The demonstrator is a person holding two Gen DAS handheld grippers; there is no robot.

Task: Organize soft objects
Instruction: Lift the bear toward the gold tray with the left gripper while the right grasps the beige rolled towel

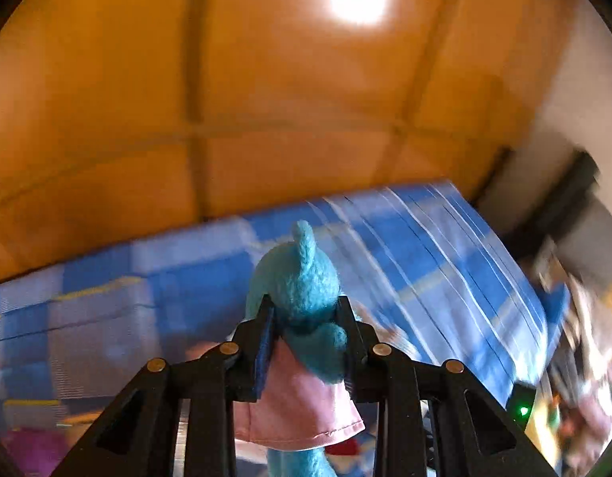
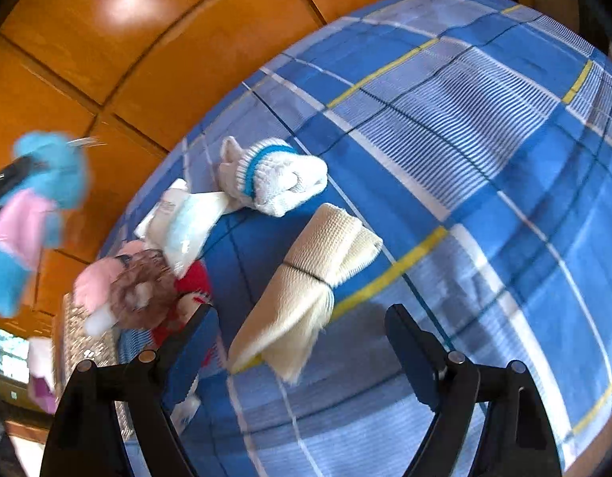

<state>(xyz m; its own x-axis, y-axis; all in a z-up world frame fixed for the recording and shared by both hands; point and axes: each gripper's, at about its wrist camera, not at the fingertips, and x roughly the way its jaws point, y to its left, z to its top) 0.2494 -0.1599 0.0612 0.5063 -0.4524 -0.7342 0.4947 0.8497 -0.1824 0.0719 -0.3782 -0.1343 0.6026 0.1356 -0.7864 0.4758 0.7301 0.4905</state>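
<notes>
A blue plaid bedspread [image 2: 485,183] covered the bed and served as the sorting surface, with orange wooden panelling [image 2: 107,59] behind it. On the spread lay one cream woven cloth [image 2: 306,294], rolled and tied round its middle with a dark band, probably so it stayed bundled. Beside it sat one white knitted item with a teal stripe [image 2: 274,175], touching one pale folded packet [image 2: 183,222]. At the bed's near edge one brown and pink plush toy [image 2: 127,290] rested on something red, partly hidden. The right gripper [image 2: 302,342] hung just above the cream cloth with its fingers spread wide and nothing between them, seemingly lined up to take it. The left gripper [image 1: 306,334] was pinching one blue felt doll in a pink dress [image 1: 302,290] by its upper body, lifted clear of the bed and blurred, likely being carried to another spot.
</notes>
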